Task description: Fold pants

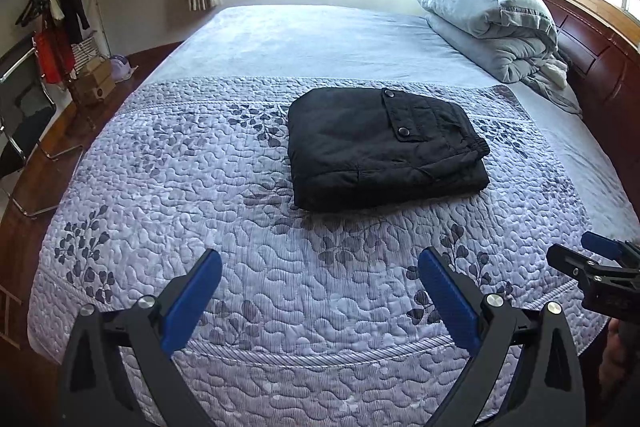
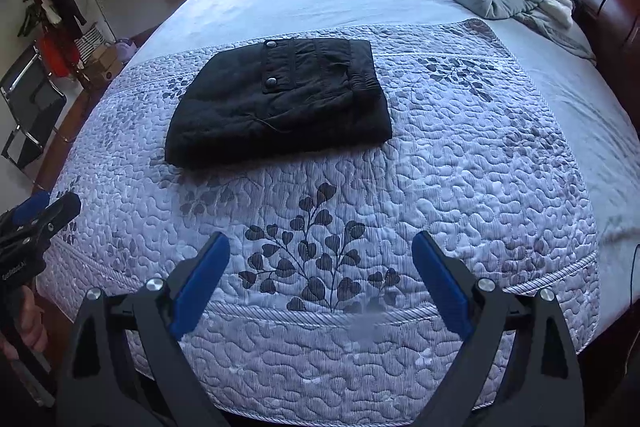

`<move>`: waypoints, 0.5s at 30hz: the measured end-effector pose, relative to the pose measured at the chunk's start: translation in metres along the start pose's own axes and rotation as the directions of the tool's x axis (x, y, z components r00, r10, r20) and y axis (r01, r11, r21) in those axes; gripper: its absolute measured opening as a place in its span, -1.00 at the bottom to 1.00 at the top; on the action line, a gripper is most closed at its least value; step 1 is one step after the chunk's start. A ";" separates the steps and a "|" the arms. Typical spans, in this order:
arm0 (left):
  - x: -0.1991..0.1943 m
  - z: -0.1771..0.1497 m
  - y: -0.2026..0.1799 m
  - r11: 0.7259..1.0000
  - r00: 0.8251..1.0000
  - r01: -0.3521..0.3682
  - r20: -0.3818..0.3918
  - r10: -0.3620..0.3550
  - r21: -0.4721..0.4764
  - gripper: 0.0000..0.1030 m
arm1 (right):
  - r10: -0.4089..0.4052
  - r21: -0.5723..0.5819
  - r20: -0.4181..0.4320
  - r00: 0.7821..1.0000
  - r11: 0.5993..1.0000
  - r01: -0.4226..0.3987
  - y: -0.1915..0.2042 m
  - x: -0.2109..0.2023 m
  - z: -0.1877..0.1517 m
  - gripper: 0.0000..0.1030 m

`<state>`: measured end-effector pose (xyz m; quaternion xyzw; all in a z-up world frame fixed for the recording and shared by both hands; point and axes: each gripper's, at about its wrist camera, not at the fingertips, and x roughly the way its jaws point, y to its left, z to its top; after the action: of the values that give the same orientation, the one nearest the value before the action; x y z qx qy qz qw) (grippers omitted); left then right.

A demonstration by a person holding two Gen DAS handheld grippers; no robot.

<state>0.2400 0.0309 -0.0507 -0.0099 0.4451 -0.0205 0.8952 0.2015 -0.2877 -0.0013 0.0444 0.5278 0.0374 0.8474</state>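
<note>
Left gripper (image 1: 320,291): hovered low over the quilt (image 1: 280,307), fingers spread, empty.
Right gripper (image 2: 320,275): alongside, fingers spread too.
Pants (image 1: 380,147): folded, mid-bed, open quilt all round.

I'm seeing black pants (image 1: 380,147) lying on a lavender quilt (image 1: 200,227) showing grey leaf print; both grippers' pads (image 2: 200,283) showing blue, headboard (image 1: 600,67) looking reddish-brown
</note>
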 end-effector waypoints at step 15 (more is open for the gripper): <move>0.011 -0.004 0.000 1.000 1.000 0.000 -0.027 0.000 0.002 0.93 | -0.013 -0.002 -0.003 1.000 1.000 0.013 -0.005 0.002 0.002 0.79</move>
<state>0.2434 0.0308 -0.0618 -0.0088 0.4572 -0.0208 0.8891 0.2041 -0.2929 -0.0029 0.0402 0.5291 0.0325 0.8470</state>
